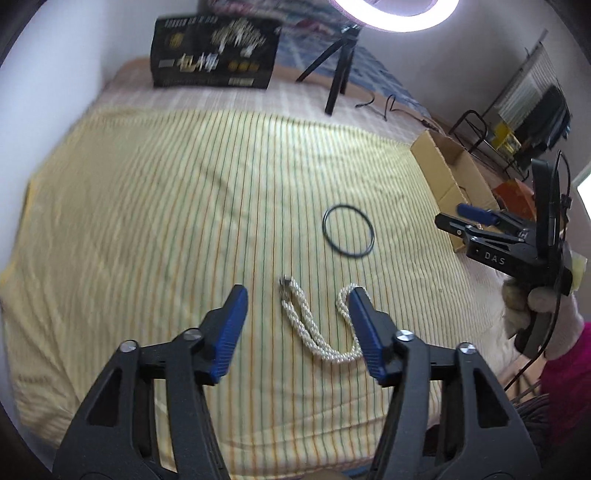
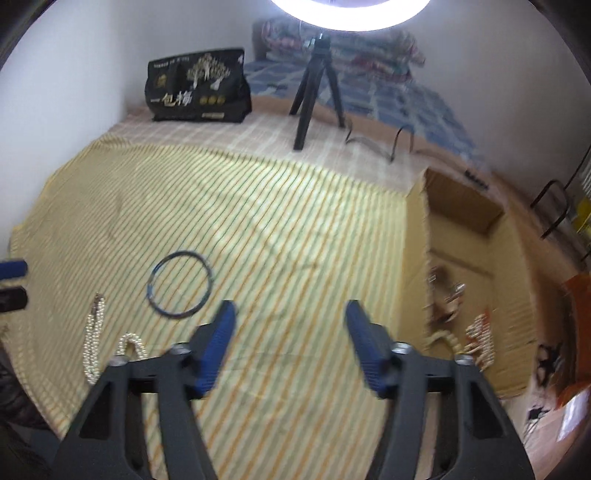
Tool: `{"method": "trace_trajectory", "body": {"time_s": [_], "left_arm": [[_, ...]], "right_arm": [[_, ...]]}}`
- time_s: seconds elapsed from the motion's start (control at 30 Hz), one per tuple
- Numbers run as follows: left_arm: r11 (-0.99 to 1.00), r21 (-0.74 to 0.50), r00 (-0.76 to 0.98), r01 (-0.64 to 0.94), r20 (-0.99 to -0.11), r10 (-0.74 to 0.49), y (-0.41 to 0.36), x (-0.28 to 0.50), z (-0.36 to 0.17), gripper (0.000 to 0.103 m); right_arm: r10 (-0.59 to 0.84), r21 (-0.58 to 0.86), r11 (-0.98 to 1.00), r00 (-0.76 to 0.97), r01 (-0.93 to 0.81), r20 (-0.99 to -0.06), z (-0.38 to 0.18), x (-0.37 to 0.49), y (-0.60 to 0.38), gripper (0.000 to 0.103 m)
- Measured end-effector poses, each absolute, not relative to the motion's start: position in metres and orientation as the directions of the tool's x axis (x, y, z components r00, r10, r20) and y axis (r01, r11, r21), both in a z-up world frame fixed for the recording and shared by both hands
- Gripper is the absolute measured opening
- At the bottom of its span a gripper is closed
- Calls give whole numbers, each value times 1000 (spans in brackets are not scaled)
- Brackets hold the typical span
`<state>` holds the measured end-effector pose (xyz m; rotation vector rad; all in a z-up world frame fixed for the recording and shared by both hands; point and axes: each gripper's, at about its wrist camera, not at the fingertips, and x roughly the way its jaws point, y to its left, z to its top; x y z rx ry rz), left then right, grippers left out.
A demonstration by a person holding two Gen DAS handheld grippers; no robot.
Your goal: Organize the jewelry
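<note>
A white pearl necklace (image 1: 317,328) lies in a U shape on the yellow striped cloth (image 1: 184,206); it also shows in the right wrist view (image 2: 94,339). A thin black ring bangle (image 1: 348,230) lies flat beyond it, also seen in the right wrist view (image 2: 181,284). My left gripper (image 1: 297,295) is open and empty, just above the necklace, its right finger over one end. My right gripper (image 2: 290,308) is open and empty above bare cloth, right of the bangle; it also shows in the left wrist view (image 1: 458,218). An open cardboard box (image 2: 461,258) at the right holds several pieces of jewelry (image 2: 476,336).
A black printed bag (image 2: 197,90) stands at the back by the wall. A black tripod (image 2: 314,88) with a ring light (image 2: 351,11) stands behind the cloth, with a cable (image 2: 391,144) beside it. A black metal rack (image 1: 476,129) is at far right.
</note>
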<state>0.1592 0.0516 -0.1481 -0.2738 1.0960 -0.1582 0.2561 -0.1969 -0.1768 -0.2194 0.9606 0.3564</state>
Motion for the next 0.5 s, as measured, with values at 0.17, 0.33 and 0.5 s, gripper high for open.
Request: {"method": "trace_trajectory", "body": {"time_s": [0.17, 0.33, 0.5], "left_arm": [[937, -347, 378, -42, -874, -306, 47, 157, -172, 46], [921, -381, 323, -77, -884, -339, 39, 157, -193, 41], [902, -413, 299, -126, -883, -362, 39, 162, -206, 41]], "right_arm": [[268, 81, 912, 435, -402, -860, -191, 261, -190, 34], [334, 174, 897, 366, -406, -869, -201, 270, -183, 28], [383, 242, 880, 308, -409, -871, -211, 277, -173, 27]]}}
